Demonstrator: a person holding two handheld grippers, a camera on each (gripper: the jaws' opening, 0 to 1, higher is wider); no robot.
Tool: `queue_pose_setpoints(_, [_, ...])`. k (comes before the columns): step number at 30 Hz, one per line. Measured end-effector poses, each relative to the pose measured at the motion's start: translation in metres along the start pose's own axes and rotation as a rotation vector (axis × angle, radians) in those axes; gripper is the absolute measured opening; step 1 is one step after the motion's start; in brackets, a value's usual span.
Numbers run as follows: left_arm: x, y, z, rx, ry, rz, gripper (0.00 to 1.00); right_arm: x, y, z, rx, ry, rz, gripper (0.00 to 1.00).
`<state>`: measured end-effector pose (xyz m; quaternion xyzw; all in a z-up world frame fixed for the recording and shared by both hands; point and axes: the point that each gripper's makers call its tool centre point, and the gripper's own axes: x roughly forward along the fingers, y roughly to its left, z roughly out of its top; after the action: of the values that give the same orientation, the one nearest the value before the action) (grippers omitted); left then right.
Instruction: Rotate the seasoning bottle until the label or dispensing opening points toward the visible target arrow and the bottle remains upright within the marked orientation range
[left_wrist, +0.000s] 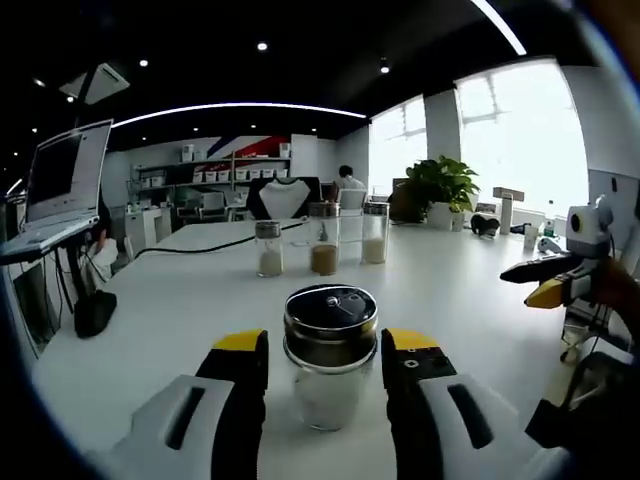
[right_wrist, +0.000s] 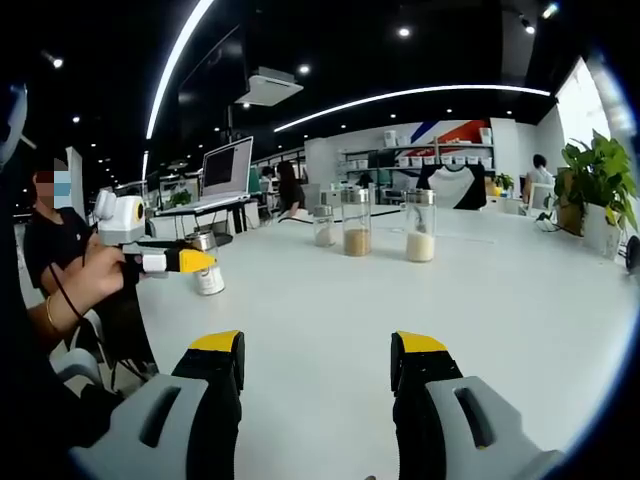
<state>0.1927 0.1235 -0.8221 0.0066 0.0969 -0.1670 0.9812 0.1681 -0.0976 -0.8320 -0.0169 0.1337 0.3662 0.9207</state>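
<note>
White office table (left_wrist: 150, 310) | left gripper (left_wrist: 325, 365) jaws apart, flanking upright seasoning bottle (left_wrist: 330, 355), not clamped | right gripper (right_wrist: 315, 365) wide, holding nothing | three jars (left_wrist: 322, 238) behind | risk: off-centre squeeze tips bottle; no arrow seen

three jars (left_wrist: 322, 238) ahead, open table (left_wrist: 470, 290) around

You're at a big white table (left_wrist: 470, 290) in an open office. Behind it, a back wall with shelves (left_wrist: 225, 172) of white boxes under a red-and-blue stripe. Right of the table, bright windows (left_wrist: 515, 140) and a potted plant (left_wrist: 442, 190). Left of the table, an open laptop (left_wrist: 65, 185) on a raised stand. Above the table, a dark ceiling with spotlights and a long curved light strip (right_wrist: 420, 95). A ceiling unit (right_wrist: 268, 88) hangs nearby.
</note>
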Motion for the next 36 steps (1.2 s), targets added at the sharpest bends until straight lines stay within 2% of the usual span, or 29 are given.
queue_pose_setpoints(5, [0.001, -0.003, -0.006, -0.005, 0.025, 0.021, 0.48, -0.001, -0.001, 0.000, 0.004, -0.005, -0.004, 0.59])
queue_pose_setpoints(7, [-0.001, -0.002, -0.008, -0.037, 0.021, 0.052, 0.48, -0.002, -0.002, 0.001, 0.006, -0.008, -0.007, 0.59])
queue_pose_setpoints(11, [0.001, -0.006, -0.008, -0.074, 0.001, 0.052, 0.47, -0.003, -0.004, 0.000, 0.012, -0.007, -0.013, 0.59])
queue_pose_setpoints(15, [0.000, -0.003, -0.008, -0.057, 0.005, 0.109, 0.47, -0.004, -0.004, -0.002, 0.014, -0.005, -0.012, 0.59])
queue_pose_setpoints(17, [-0.001, 0.005, -0.001, 0.003, -0.023, 0.172, 0.48, -0.004, -0.004, -0.002, 0.014, -0.004, -0.013, 0.59])
queue_pose_setpoints(21, [0.000, 0.003, 0.001, -0.011, -0.015, 0.204, 0.49, -0.005, -0.006, -0.003, 0.020, -0.002, -0.016, 0.59])
queue_pose_setpoints(24, [0.000, 0.008, 0.002, -0.061, -0.029, 0.274, 0.48, -0.005, -0.007, -0.004, 0.024, -0.002, -0.017, 0.59])
queue_pose_setpoints(26, [0.004, 0.008, 0.002, -0.065, -0.031, 0.288, 0.47, -0.005, -0.007, -0.004, 0.026, 0.000, -0.016, 0.59])
queue_pose_setpoints(31, [0.013, 0.016, -0.005, -0.043, 0.005, 0.340, 0.46, -0.006, -0.009, -0.004, 0.026, 0.003, -0.017, 0.59])
queue_pose_setpoints(36, [0.014, 0.021, -0.004, -0.044, 0.002, 0.365, 0.47, -0.008, -0.015, -0.005, 0.027, 0.009, -0.030, 0.59])
